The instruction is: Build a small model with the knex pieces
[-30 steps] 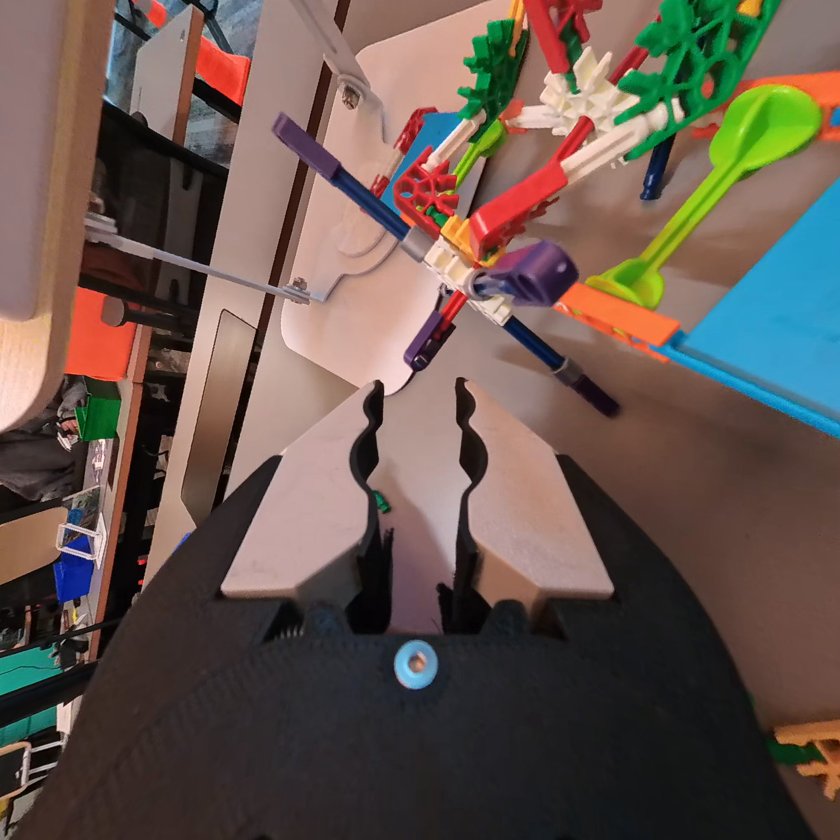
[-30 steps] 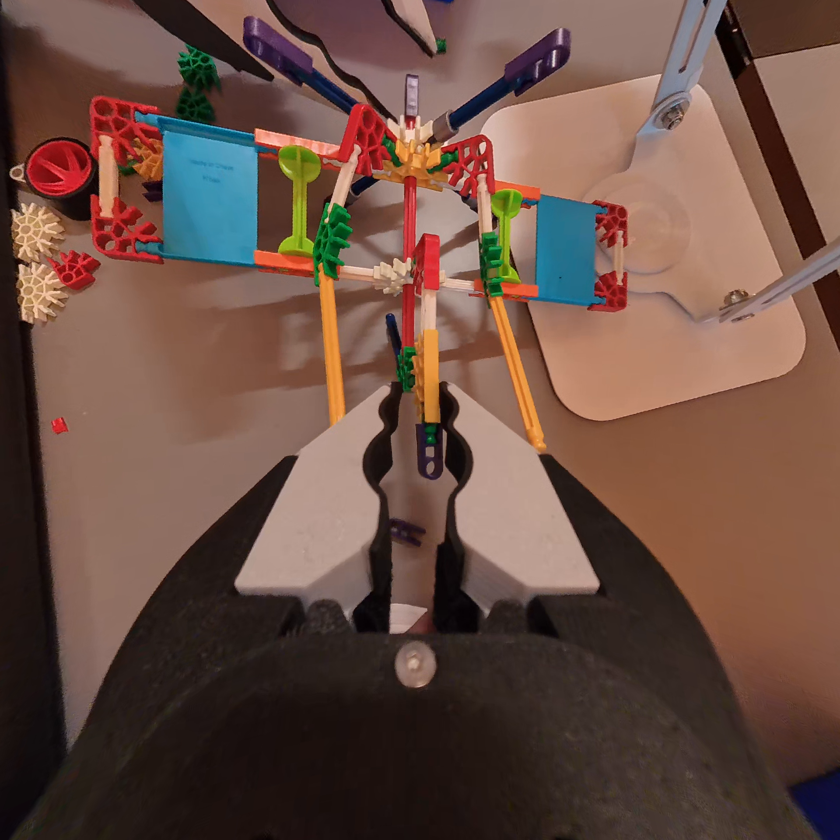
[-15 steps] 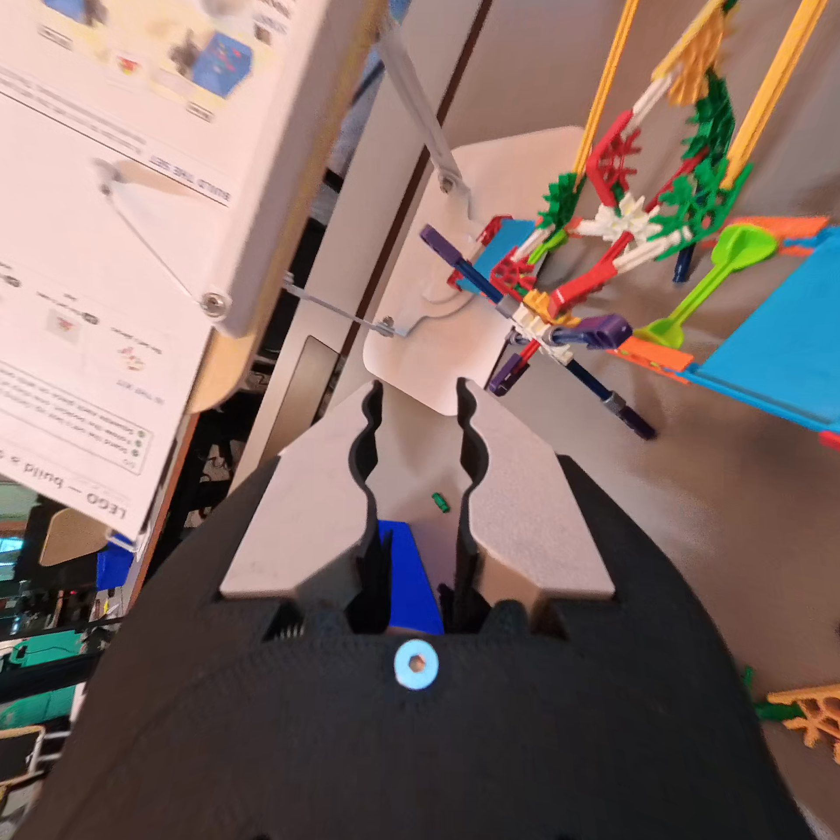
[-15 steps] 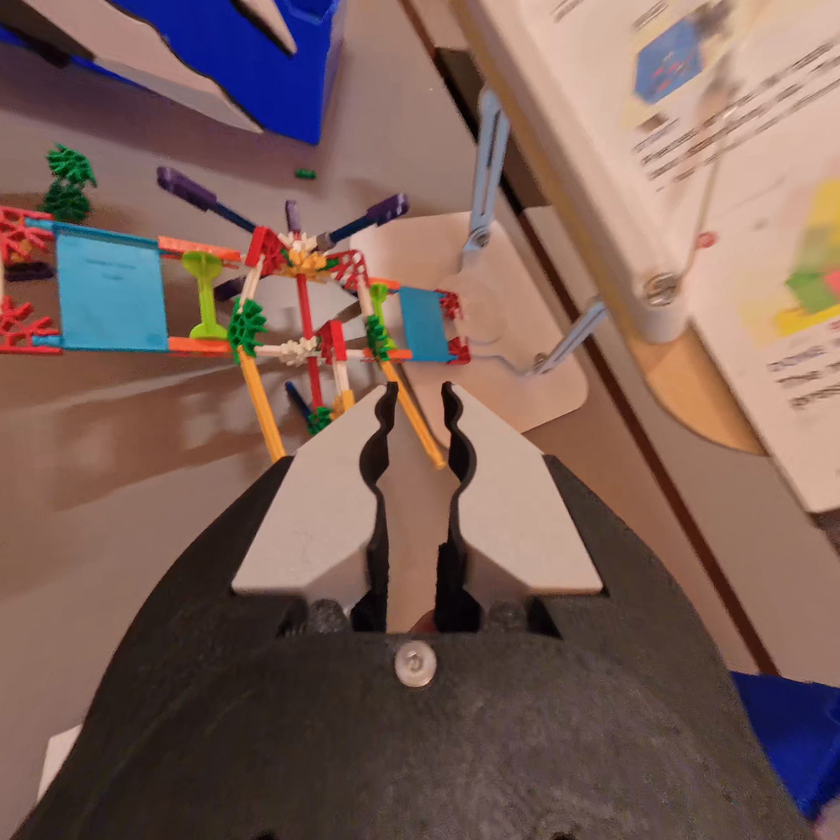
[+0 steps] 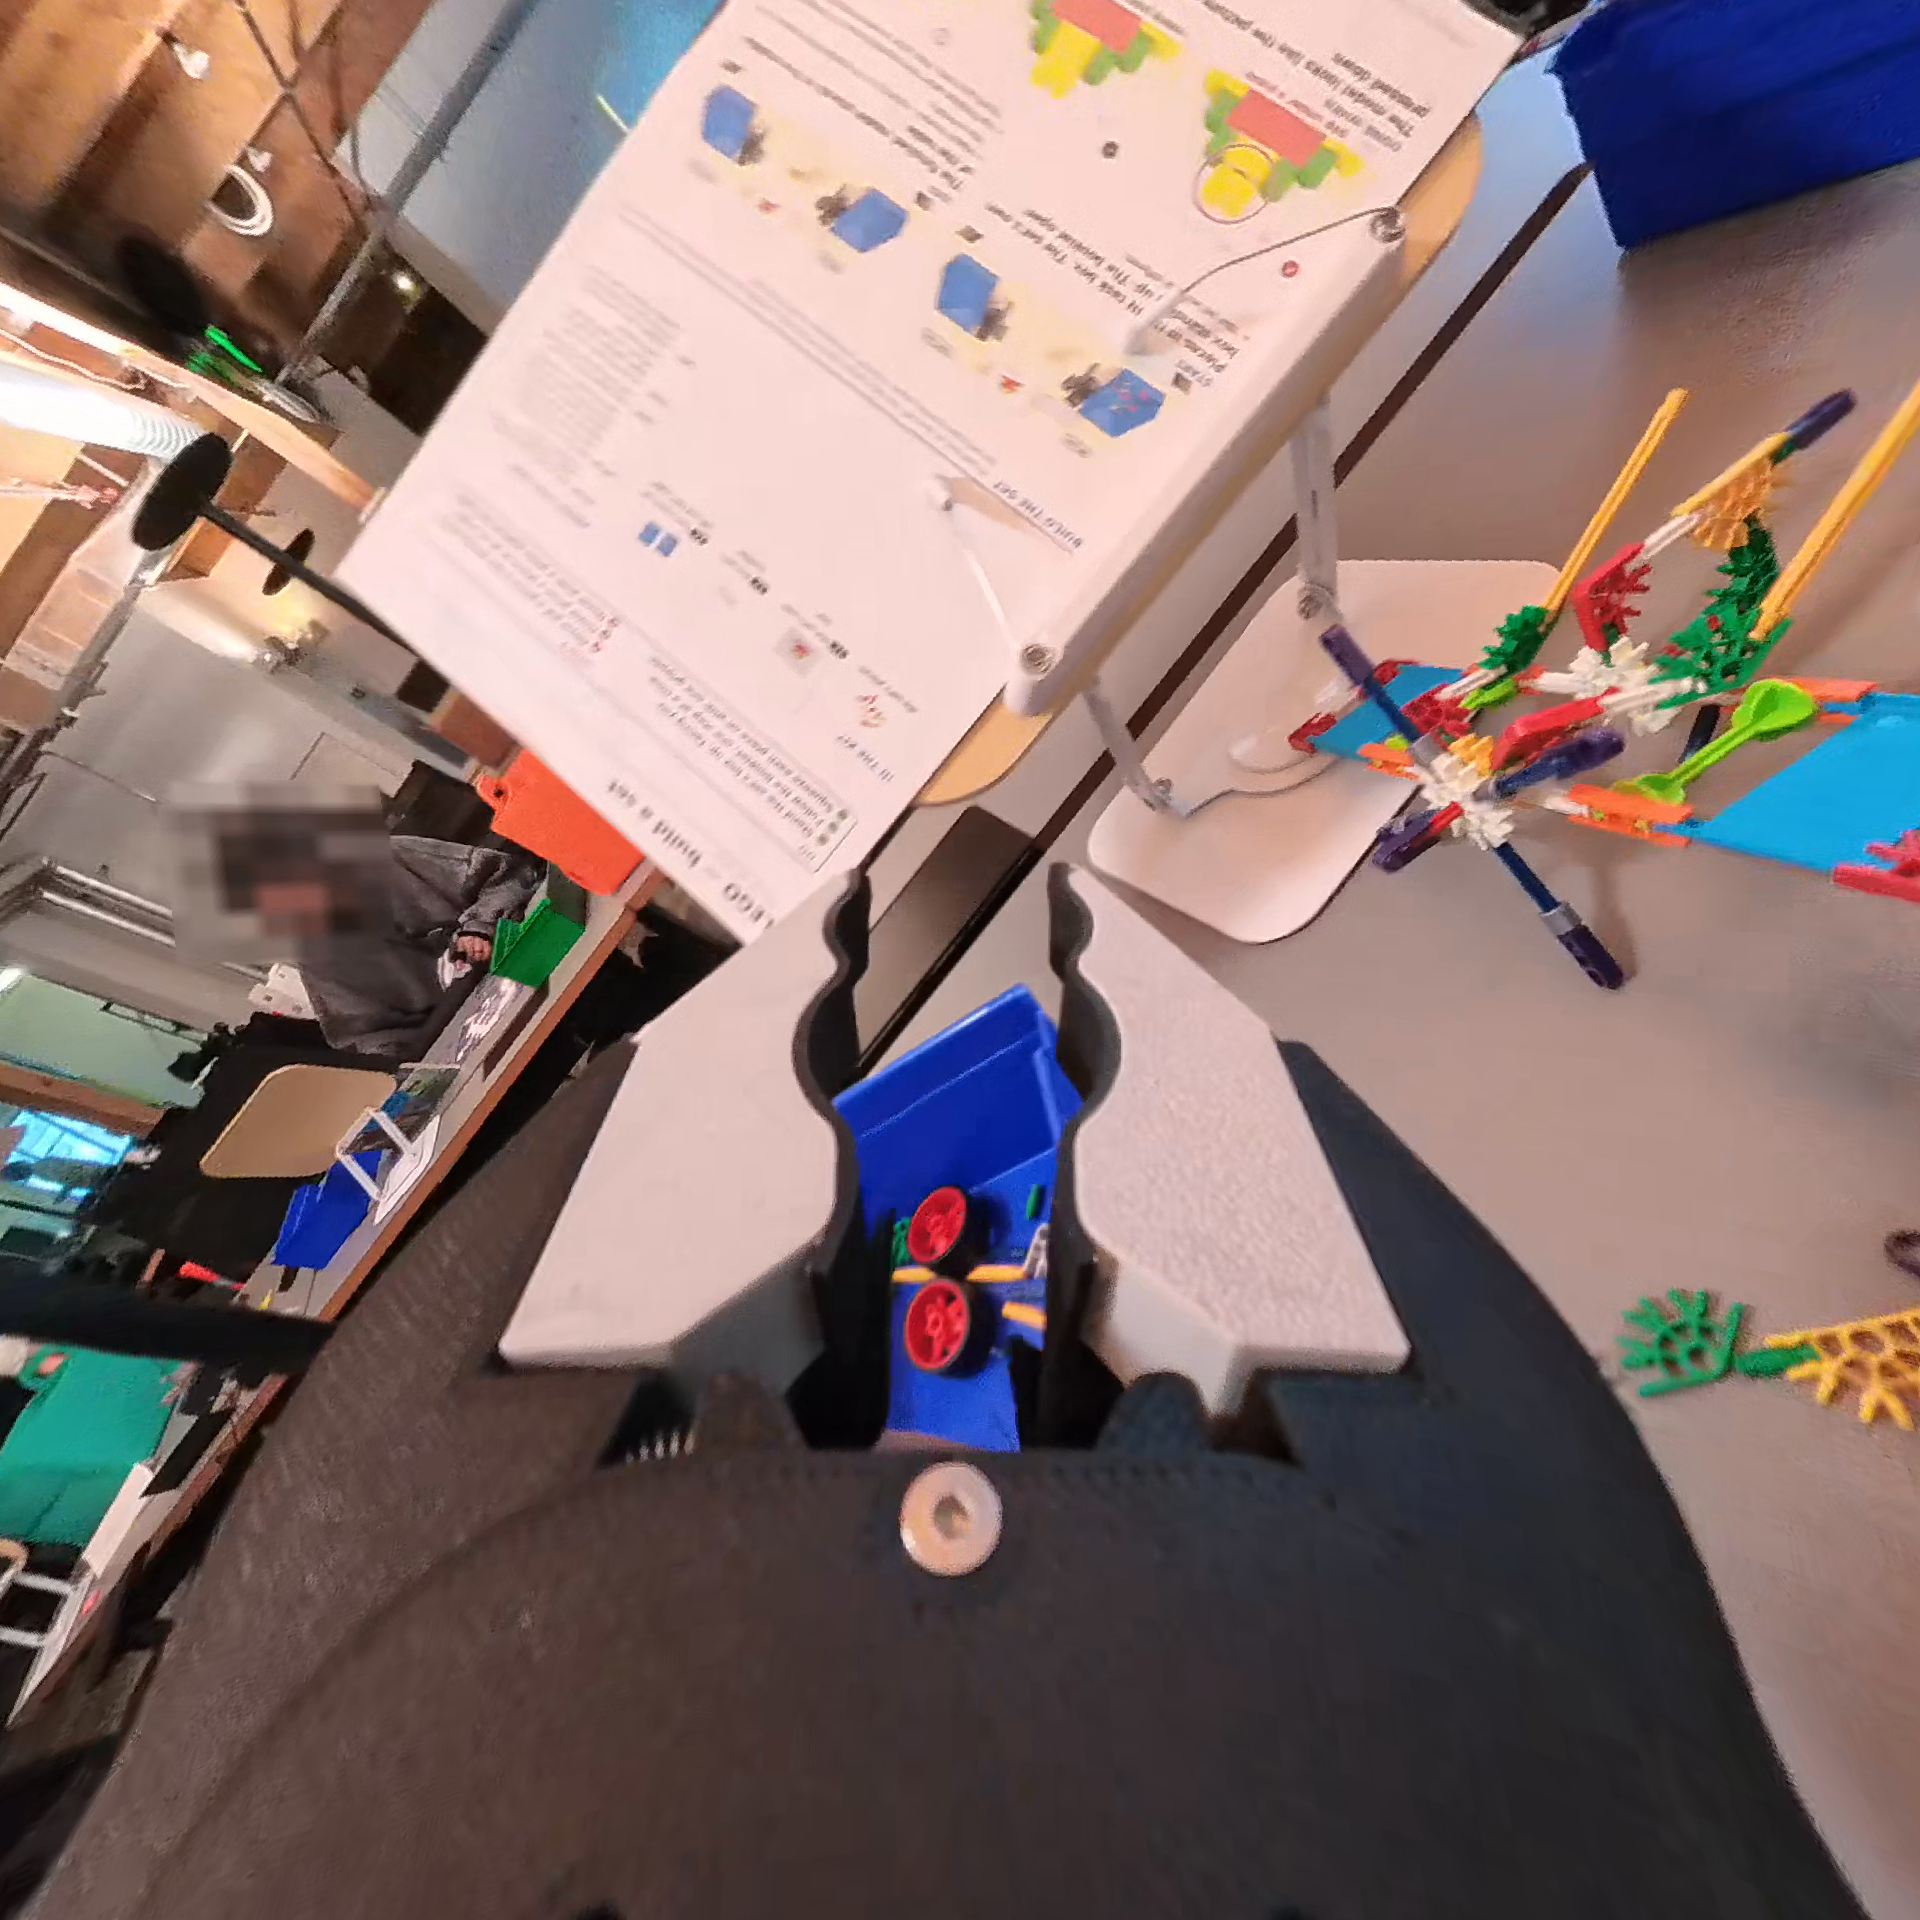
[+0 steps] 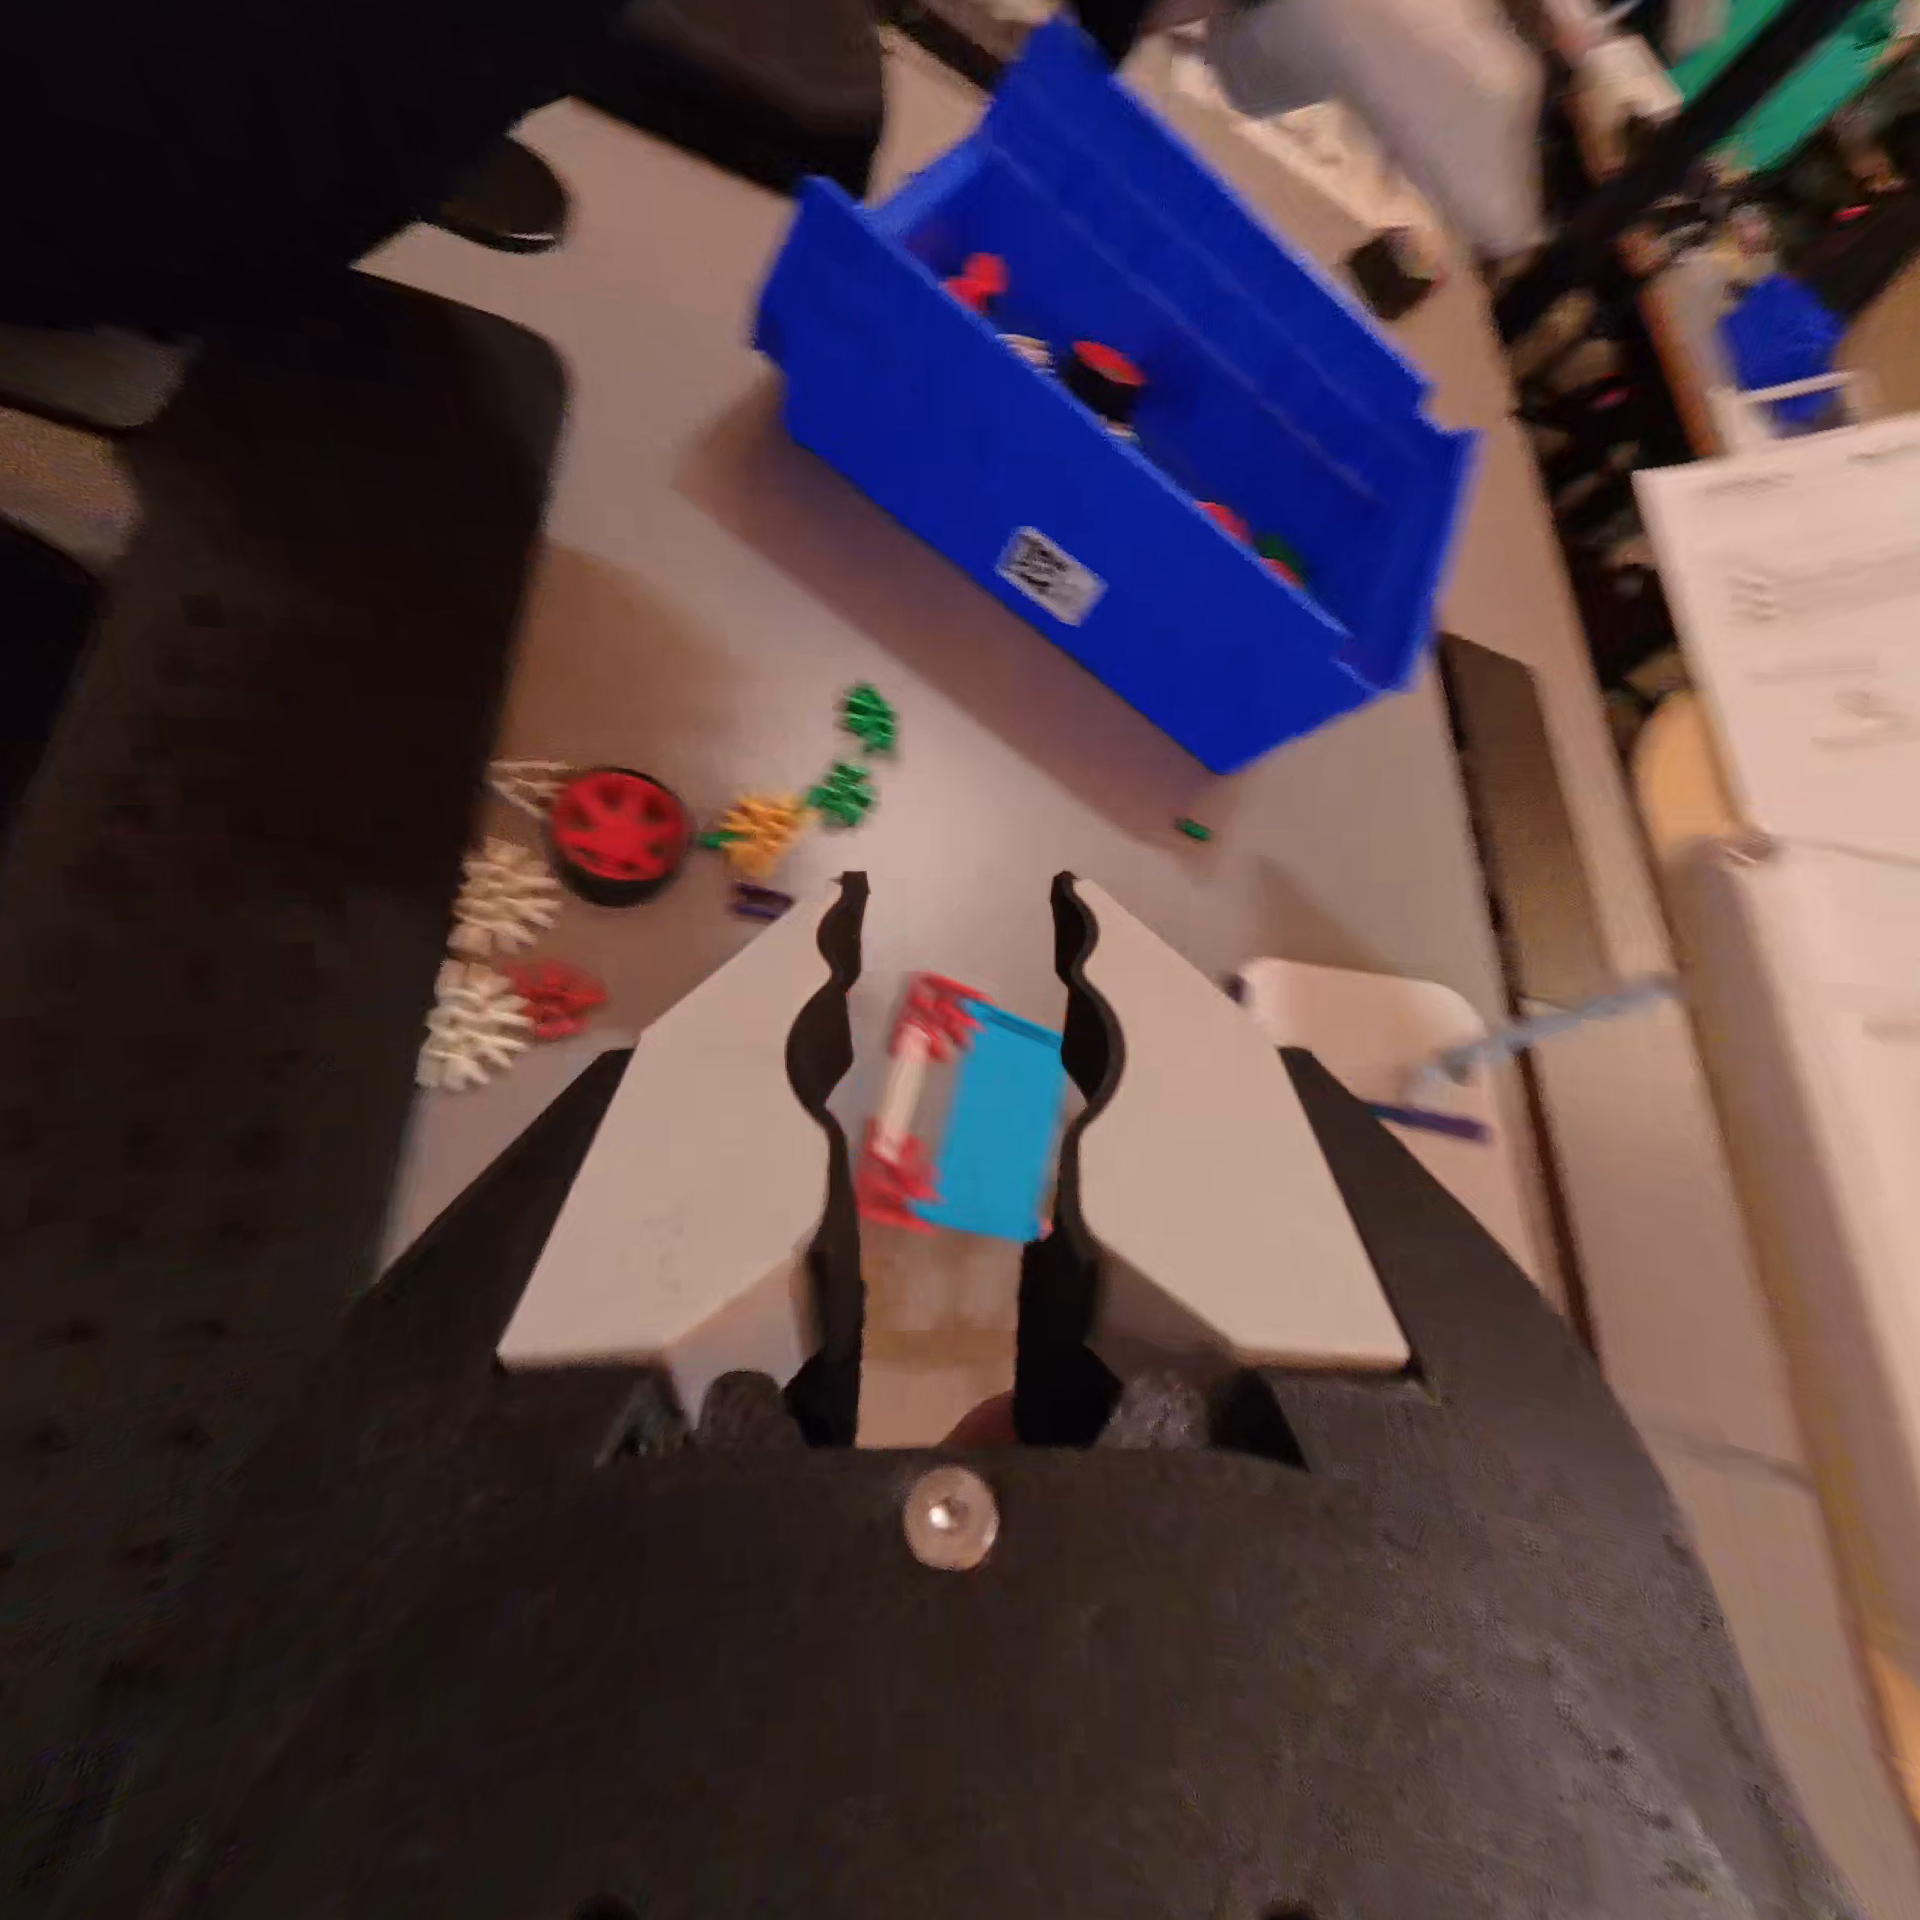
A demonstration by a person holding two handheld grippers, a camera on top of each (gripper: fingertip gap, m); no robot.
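Left wrist view: the left gripper [image 5: 954, 894] hangs in the air with its jaws parted by a narrow gap and nothing between them. Through that gap a blue bin [image 5: 961, 1081] shows below, holding red wheels [image 5: 940, 1325] and small rods, so the gripper sits above the bin rather than in it. A tilted stand [image 5: 1299, 748] on a white base props up an instruction sheet [image 5: 831, 416], angled so someone at the table [image 5: 1558, 1143] can read it. To the right a rod-and-connector model [image 5: 1621, 717] stands on the table, well apart from the gripper, resting on its own struts with blue panels spread out at the sides. Loose green and yellow connectors [image 5: 1766, 1351] lie on the table near the gripper's right side. A person sits in the background at another bench. Right wrist view: the right gripper [image 6: 954, 894] is likewise slightly parted and empty, raised high above the table and looking down. Between its fingers one end of the model shows, a blue panel [image 6: 997, 1132] with red connectors, lying far below and not touched. Beyond the tips sit a red wheel [image 6: 618, 831], white, red, yellow and green connectors, and the bin, which bears a white label. Spare pieces lie loose around the bin, within reach. This view is blurred, so small parts are hard to make out.
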